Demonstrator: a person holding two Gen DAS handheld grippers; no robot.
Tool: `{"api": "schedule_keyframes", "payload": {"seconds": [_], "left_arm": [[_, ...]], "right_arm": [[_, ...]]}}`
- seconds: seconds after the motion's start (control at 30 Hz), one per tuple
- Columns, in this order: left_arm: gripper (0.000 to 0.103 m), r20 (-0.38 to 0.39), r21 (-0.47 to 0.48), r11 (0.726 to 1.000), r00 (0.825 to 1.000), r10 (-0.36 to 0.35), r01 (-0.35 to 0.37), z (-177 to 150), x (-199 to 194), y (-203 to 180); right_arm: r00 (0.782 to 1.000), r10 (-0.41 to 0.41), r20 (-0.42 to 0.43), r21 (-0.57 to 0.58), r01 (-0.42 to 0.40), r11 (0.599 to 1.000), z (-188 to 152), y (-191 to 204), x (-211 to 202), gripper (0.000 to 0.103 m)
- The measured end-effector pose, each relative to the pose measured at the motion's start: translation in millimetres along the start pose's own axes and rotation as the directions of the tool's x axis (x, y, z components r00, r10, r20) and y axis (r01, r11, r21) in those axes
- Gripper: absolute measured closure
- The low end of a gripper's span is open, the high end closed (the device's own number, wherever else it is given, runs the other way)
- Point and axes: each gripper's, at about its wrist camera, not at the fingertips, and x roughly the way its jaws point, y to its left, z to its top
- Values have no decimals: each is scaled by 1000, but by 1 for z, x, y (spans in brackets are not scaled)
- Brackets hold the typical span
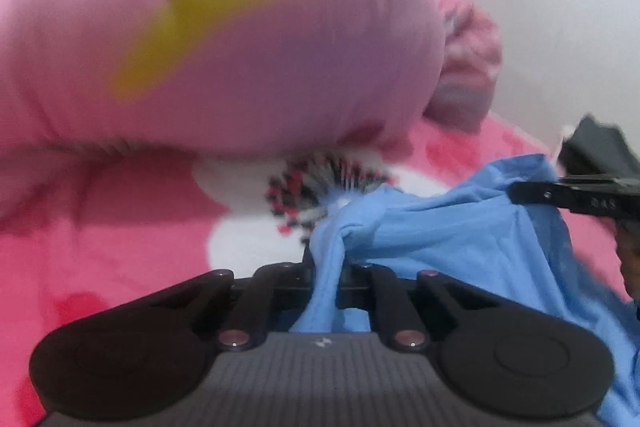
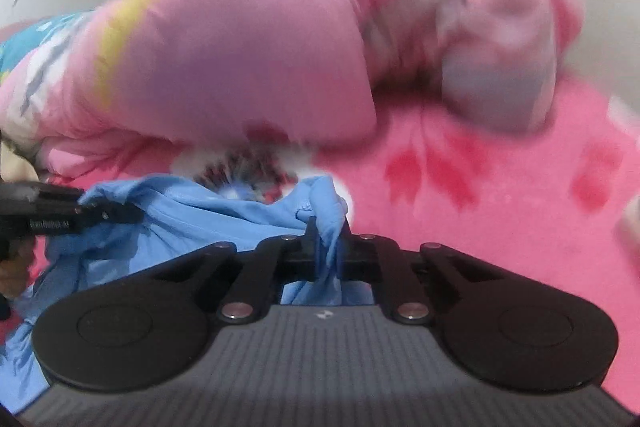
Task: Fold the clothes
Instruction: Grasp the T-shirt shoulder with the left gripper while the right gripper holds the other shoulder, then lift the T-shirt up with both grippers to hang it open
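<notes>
A light blue garment [image 1: 460, 239] hangs stretched between both grippers above a pink bed cover. My left gripper [image 1: 326, 259] is shut on one bunched edge of it, and the cloth runs off to the right. There the right gripper [image 1: 532, 193] shows as a black finger clamped on the far edge. In the right wrist view my right gripper [image 2: 326, 247] is shut on a bunched fold of the blue garment [image 2: 192, 215]. The left gripper [image 2: 96, 213] pinches the cloth at the left of that view.
A big pink quilt [image 1: 240, 39] with a yellow patch is heaped just ahead, blurred. A pink fleece bundle [image 2: 492, 27] lies to its right. The pink bed cover [image 2: 500, 211] with red and white flower prints spreads below. A white wall [image 1: 540, 7] stands behind.
</notes>
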Motion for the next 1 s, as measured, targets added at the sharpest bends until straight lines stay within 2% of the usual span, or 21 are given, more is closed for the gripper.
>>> {"api": "schedule_keyframes", "payload": {"seconds": [0.13, 0.23, 0.33, 0.47, 0.63, 0.8, 0.9, 1.0], "left_arm": [[96, 155, -25, 1000, 988, 16, -12, 14, -91, -15], [98, 284, -30, 999, 958, 30, -22, 19, -177, -32], [98, 407, -31, 999, 913, 42, -32, 17, -269, -52], [98, 560, -20, 1000, 828, 31, -23, 4, -384, -79], [99, 668, -21, 999, 743, 41, -36, -18, -484, -106], [99, 754, -7, 999, 656, 40, -53, -41, -564, -131], [99, 777, 2, 998, 628, 35, -59, -51, -600, -148], [99, 789, 11, 997, 612, 42, -83, -59, -624, -165]], "right_arm": [[989, 4, 146, -87, 9, 996, 26, 43, -78, 98], [967, 30, 254, -131, 4, 991, 46, 74, -145, 98], [930, 66, 361, -175, -2, 985, 63, 107, -217, 98], [866, 127, 484, -242, -8, 970, 76, 150, -307, 98], [776, 188, 601, -343, 38, 938, 76, 204, -404, 98], [702, 240, 670, -409, 80, 909, 70, 239, -483, 98], [670, 255, 697, -423, 98, 901, 64, 251, -515, 98], [648, 266, 714, -427, 101, 899, 58, 256, -539, 98]]}}
